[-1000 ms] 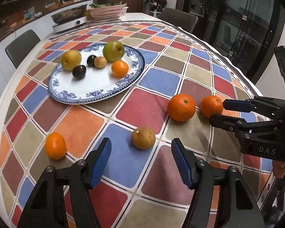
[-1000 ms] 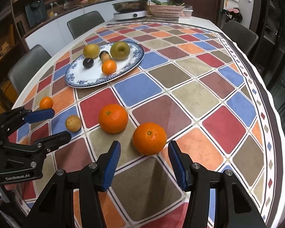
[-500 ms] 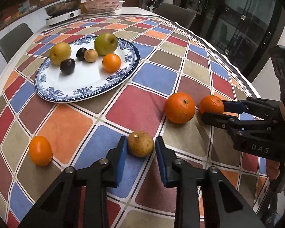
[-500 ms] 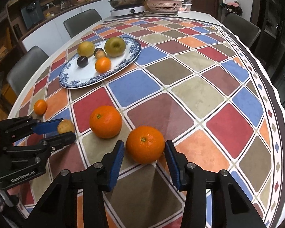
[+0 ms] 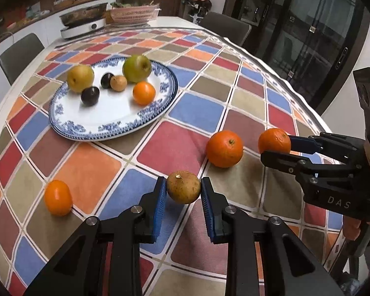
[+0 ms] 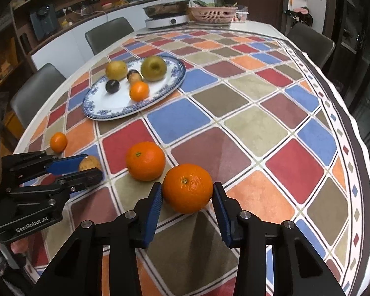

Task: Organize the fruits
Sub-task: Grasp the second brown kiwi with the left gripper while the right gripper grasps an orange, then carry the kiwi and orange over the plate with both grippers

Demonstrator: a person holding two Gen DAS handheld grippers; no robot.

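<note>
Both our grippers have closed in since a second ago, when their jaws stood wide with the fruit loose ahead of them. Going left to right across the checked tablecloth (image 5: pixel 91 162): a small orange (image 5: pixel 58 197) lies alone near the left edge, well apart from everything. Behind it the blue-and-white plate (image 5: pixel 98 128) carries two yellow-green fruits, two dark plums, a small brown fruit and a little orange. Next comes our left gripper (image 5: pixel 183 192), its blue pads pressed against both sides of the brown round fruit (image 5: pixel 183 190), which sits on the cloth at the corner of a blue square. Just right of it a loose orange (image 5: pixel 224 148) rests on the cloth, gripped by neither of us. Furthest right, our right gripper (image 6: pixel 187 194) has its jaws closing on the large orange (image 6: pixel 187 188), both pads touching its sides, the fruit sitting on a beige square.
</note>
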